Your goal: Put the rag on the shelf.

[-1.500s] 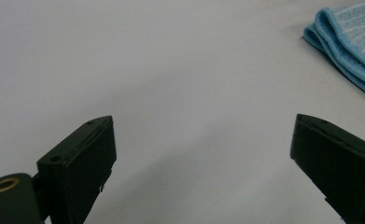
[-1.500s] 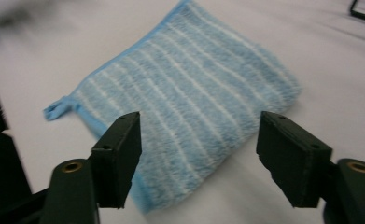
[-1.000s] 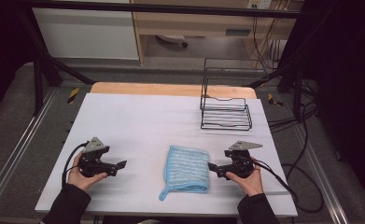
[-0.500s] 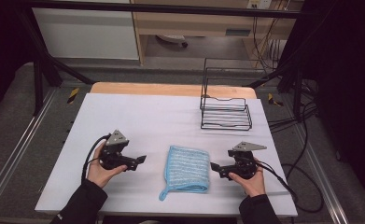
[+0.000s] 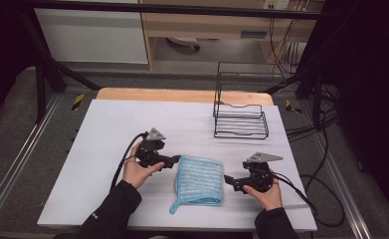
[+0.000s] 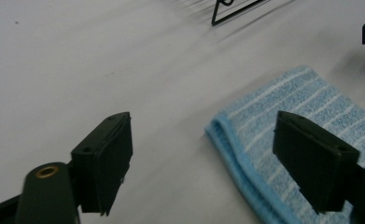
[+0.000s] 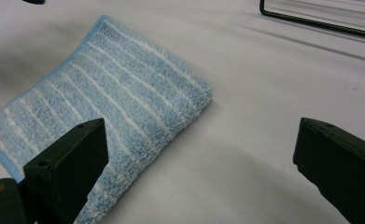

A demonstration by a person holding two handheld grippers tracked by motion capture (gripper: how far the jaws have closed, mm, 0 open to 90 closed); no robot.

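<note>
Already left claw (image 5: 176, 160) at blue cloth (image 5: 200, 178) corner, jaws just been closing, nothing pinched yet; right claw (image 5: 228, 179) wide, empty. Risk: grabbing single layer, fold opens.

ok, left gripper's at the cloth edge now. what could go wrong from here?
1. The left gripper, fingers just closing, has the blue cloth corner between them but unpinched; it may catch one layer and unfold the cloth.
2. The hanging loop could drag.
3. The right gripper sits open beside the far edge; uneven lifting could skew it.
</note>
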